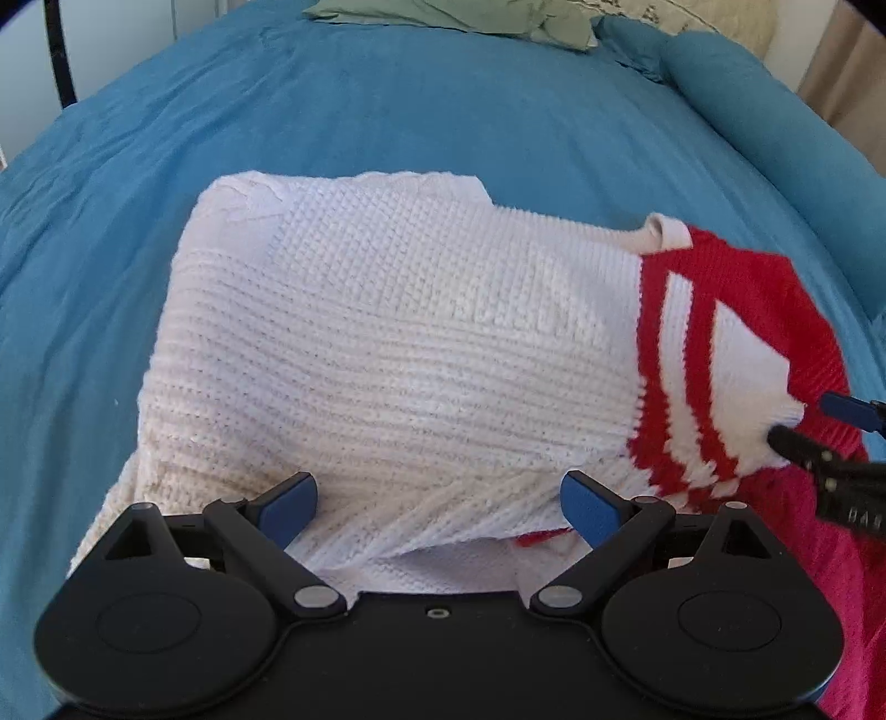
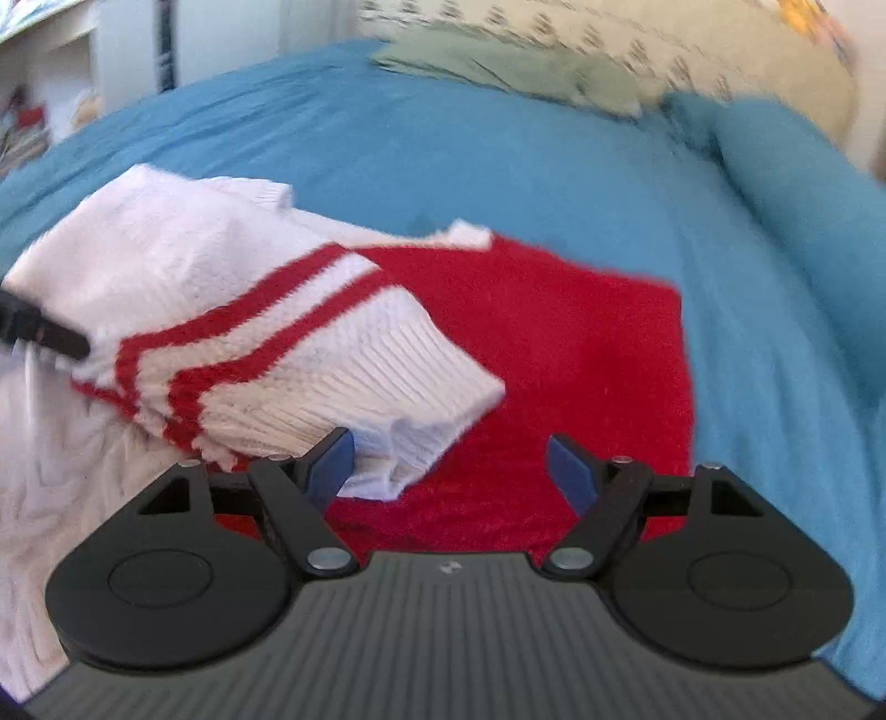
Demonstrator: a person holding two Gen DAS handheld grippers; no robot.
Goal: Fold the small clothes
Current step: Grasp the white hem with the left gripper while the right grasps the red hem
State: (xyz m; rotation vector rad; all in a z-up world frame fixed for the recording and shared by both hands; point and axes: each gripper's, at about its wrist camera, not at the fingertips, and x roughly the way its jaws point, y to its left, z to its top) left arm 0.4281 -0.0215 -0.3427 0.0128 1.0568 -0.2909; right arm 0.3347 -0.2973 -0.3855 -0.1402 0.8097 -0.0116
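Observation:
A small white knit sweater with red stripes and a red part lies on a blue bedcover. Its body is partly folded over. My left gripper is open just above the sweater's near edge, holding nothing. In the right wrist view a striped white sleeve lies across the red part. My right gripper is open over the sleeve's cuff and the red knit. The right gripper's fingers show at the right edge of the left wrist view, beside the cuff.
A folded green garment lies at the far side of the bed, also in the right wrist view. A blue pillow lies at the far right. A patterned cream cushion sits behind. Shelves stand at the far left.

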